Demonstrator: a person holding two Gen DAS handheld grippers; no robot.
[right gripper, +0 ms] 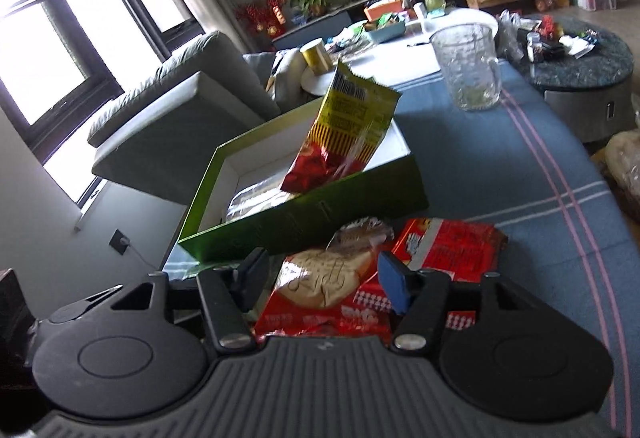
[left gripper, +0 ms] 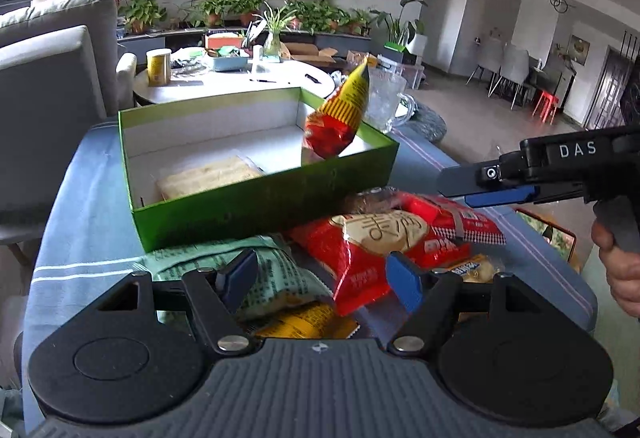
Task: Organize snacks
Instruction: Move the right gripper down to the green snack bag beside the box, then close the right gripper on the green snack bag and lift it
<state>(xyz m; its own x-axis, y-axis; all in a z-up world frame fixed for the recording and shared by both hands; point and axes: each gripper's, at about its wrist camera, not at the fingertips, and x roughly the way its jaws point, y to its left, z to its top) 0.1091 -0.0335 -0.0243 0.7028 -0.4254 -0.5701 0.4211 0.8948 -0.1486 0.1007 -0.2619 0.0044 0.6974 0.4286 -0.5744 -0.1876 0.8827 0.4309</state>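
Snacks: a loose heap of packets lies on the blue striped tabletop [left gripper: 96,206], right against the near wall of the green box [left gripper: 256,198].
Left tool [left gripper: 320,278]: jaws about half apart, hovering low over the heap with nothing gripped; the pale green packet [left gripper: 276,274] and the red cracker packet [left gripper: 372,246] sit between and under its pads.
Yellow packet [left gripper: 304,322]: tucked beneath those two, mostly hidden.
Right tool [right gripper: 320,278]: jaws wide, empty, poised above the same red cracker packet [right gripper: 320,290]; seen from the left wrist it comes in from the right [left gripper: 496,186], held by a hand [left gripper: 620,270].
Red checkered packet [right gripper: 448,250]: lies just beside the cracker packet, partly under it.
Box contents: a flat pale packet [left gripper: 208,178] lies on the floor of the box; a red-and-yellow bag [left gripper: 340,118] stands tilted against its right side.
Glass mug [right gripper: 468,66]: stands beyond the box, well apart from the heap.
Step in hand, as I judge it: pick one packet from the heap and carry it into the box.
Doing it well: choose the top packet, likely the cracker one, so nothing drags along; pinch an edge or seam, not the brittle middle; only one tool should take it, since both hover over it.
Placing: lift clear of the box wall, lay it flat on the bare floor, away from the leaning bag.
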